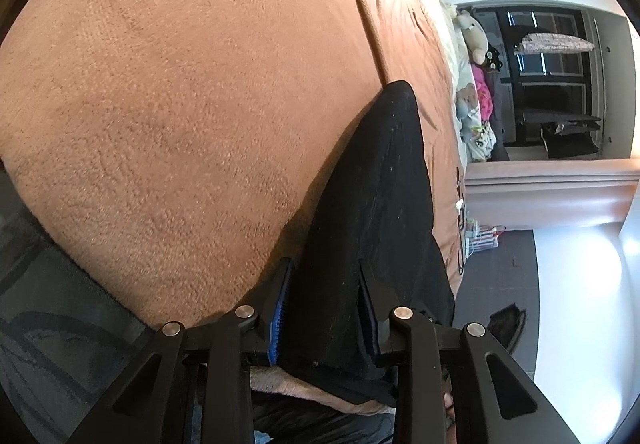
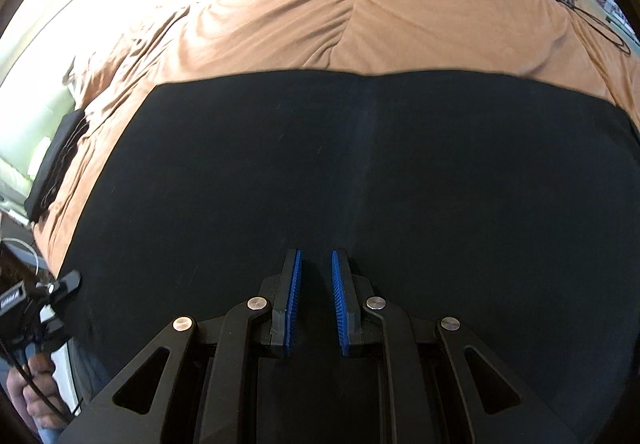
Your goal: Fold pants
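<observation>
Left wrist view sits low at the bed's edge, rolled sideways. Right wrist view looks steeply down, close. Both share the black pants (image 1: 372, 203) on the brown blanket (image 2: 360, 15).

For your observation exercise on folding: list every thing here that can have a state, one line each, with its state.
black pants: spread flat on the bed, one edge lifted.
left gripper: jaws either side of the pants' edge.
right gripper: narrow gap, nothing between the pads, over the pants.
orange blanket: wrinkled, covering the bed.
</observation>
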Demonstrator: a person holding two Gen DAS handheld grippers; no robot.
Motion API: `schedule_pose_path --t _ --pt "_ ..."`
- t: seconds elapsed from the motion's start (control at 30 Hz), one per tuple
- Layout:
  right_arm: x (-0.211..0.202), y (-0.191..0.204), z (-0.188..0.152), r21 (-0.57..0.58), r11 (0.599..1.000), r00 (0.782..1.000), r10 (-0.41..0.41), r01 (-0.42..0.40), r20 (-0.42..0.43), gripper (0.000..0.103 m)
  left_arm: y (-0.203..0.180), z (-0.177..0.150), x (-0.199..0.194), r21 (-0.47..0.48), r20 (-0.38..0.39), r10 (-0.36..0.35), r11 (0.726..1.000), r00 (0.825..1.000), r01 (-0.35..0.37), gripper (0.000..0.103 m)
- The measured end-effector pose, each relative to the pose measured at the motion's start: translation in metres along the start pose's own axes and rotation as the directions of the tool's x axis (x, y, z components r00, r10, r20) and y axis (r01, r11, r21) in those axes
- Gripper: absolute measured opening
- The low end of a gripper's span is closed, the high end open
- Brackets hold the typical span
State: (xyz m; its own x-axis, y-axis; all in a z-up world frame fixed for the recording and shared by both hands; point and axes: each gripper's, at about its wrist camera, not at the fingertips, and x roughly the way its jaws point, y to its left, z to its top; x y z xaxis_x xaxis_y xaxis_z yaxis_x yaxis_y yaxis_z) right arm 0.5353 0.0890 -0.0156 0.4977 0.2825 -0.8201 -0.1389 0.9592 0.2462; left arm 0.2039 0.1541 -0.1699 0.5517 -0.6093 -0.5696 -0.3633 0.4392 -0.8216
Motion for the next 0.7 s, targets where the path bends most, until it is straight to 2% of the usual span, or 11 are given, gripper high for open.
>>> schedule_pose_path --t 0.27,0.43,0.57,0.7 --pt "-0.021 0.004 -0.036 0.008 1.0 0.999 0.028 -0.028 0.018 0.012 -0.001 -0.005 -0.001 0.01 -0.006 0.005 1.0 1.0 -0.005 0.032" --pt "-0.026 0.003 -0.053 0.029 0.996 0.996 0.084 -0.084 0.005 0.012 -0.002 -0.006 -0.003 0.02 -0.005 0.007 1.0 1.0 -0.007 0.032" --pt "-0.03 0.0 -0.062 0.048 0.992 0.993 0.114 -0.114 -0.006 0.012 -0.009 -0.008 -0.004 0.043 -0.001 -0.009 0.999 1.0 0.009 0.02" --pt "-0.03 -0.004 -0.07 0.062 0.988 0.99 0.14 -0.14 -0.01 0.012 -0.02 -0.01 -0.007 0.067 0.003 -0.027 0.997 1.0 0.027 0.015"
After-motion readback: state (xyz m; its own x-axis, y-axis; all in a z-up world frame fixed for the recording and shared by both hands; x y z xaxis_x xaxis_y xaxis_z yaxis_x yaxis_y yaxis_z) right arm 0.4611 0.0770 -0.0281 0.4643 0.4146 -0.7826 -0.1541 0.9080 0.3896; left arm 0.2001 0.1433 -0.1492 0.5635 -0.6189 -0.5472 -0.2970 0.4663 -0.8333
